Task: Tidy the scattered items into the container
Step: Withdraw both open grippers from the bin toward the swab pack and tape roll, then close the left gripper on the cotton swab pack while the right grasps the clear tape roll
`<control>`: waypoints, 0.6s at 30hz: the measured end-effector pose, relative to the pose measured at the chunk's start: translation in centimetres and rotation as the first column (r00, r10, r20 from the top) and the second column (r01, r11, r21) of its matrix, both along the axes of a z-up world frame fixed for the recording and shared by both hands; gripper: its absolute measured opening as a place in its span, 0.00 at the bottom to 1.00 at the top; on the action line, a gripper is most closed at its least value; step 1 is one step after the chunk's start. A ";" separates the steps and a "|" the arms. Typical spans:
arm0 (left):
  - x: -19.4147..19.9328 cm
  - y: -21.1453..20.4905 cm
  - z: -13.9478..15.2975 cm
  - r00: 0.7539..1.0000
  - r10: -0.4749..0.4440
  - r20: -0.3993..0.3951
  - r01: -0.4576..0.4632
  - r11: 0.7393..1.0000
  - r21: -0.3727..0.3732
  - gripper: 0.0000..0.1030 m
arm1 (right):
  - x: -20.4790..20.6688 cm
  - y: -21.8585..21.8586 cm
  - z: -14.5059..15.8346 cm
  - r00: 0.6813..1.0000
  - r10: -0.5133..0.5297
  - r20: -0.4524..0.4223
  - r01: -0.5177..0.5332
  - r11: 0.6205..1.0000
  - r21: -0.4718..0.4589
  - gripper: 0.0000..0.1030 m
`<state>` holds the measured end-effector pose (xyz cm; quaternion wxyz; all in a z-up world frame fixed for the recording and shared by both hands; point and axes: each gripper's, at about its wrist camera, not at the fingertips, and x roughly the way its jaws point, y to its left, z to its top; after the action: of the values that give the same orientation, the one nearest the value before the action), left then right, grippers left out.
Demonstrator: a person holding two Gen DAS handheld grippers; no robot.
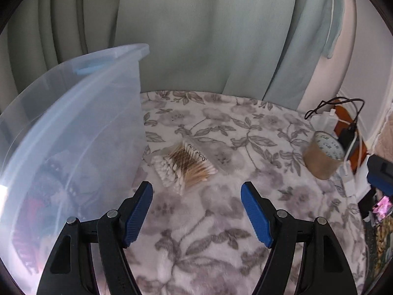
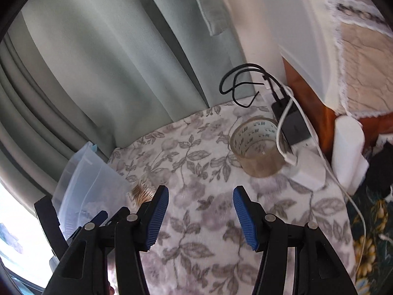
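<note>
The blanket is white with grey flowers and leaves. On it, the cotton swabs have tan sticks and white tips. The container is clear, faintly blue (a blue clip at its rim). The tape roll is brownish, green-printed inside.

A home bedroom: floral blanket, drawn curtains, quilted bedding, phone chargers.

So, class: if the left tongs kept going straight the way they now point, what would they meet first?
Most likely the pack of cotton swabs, lying on the floral blanket just ahead of the open, empty left tongs, slightly left of centre. Depth is hard to judge, so they might touch the blanket first.
</note>
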<state>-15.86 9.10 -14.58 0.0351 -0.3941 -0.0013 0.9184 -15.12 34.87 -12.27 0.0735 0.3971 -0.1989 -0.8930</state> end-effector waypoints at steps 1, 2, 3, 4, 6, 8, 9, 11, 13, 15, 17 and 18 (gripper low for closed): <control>-0.5 0.1 -0.3 1.000 -0.006 -0.012 0.006 1.000 -0.028 0.73 | -0.7 -0.1 -0.1 1.000 0.010 0.001 -0.010 1.000 0.017 0.57; -1.1 0.2 -0.6 1.000 -0.013 -0.027 0.012 0.998 -0.064 0.73 | -1.4 -0.2 -0.1 1.000 0.019 0.003 -0.019 0.999 0.034 0.57; -1.6 0.2 -1.0 0.999 -0.022 -0.038 0.018 0.996 -0.089 0.73 | -2.0 -0.2 -0.3 1.000 0.026 0.006 -0.026 0.998 0.049 0.57; -2.1 0.2 -1.4 0.999 -0.033 -0.042 0.029 0.995 -0.094 0.73 | -2.7 -0.2 -0.4 0.999 0.031 0.008 -0.031 0.997 0.065 0.57; -3.4 -0.1 -2.1 0.998 -0.049 -0.035 0.046 0.996 -0.071 0.73 | -3.9 0.0 -0.9 1.000 0.026 0.013 -0.027 0.996 0.087 0.57; -4.4 -0.2 -2.7 0.998 -0.060 -0.025 0.058 0.996 -0.073 0.73 | -5.0 0.2 -1.5 0.999 0.021 0.024 -0.024 0.993 0.112 0.57; -4.8 -0.2 -3.0 0.998 -0.065 -0.020 0.063 0.995 -0.079 0.73 | -5.6 0.2 -1.8 0.999 0.019 0.029 -0.022 0.992 0.125 0.57; -5.8 -0.1 -3.9 0.997 -0.076 0.006 0.076 0.992 -0.100 0.73 | -6.5 0.2 -2.3 0.999 0.019 0.039 -0.024 0.988 0.154 0.57; -6.5 0.0 -4.6 0.995 -0.090 0.035 0.093 0.991 -0.101 0.73 | -7.5 0.2 -2.8 0.999 0.025 0.046 -0.033 0.982 0.185 0.57; -7.2 0.2 -5.3 0.993 -0.103 0.055 0.108 0.987 -0.118 0.73 | -8.4 0.1 -3.2 0.998 0.029 0.054 -0.039 0.979 0.200 0.57; -7.8 0.4 -5.8 0.991 -0.117 0.070 0.125 0.983 -0.133 0.73 | -9.3 0.1 -3.7 0.997 0.029 0.068 -0.043 0.976 0.215 0.57; -7.9 0.5 -5.9 0.990 -0.126 0.071 0.135 0.981 -0.141 0.74 | -9.7 0.1 -3.9 0.997 0.028 0.076 -0.045 0.973 0.225 0.57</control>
<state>-23.78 9.62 -20.49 0.0664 -0.4228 0.0902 0.8993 -24.78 34.95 -16.15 0.0369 0.4386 -0.0910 -0.8933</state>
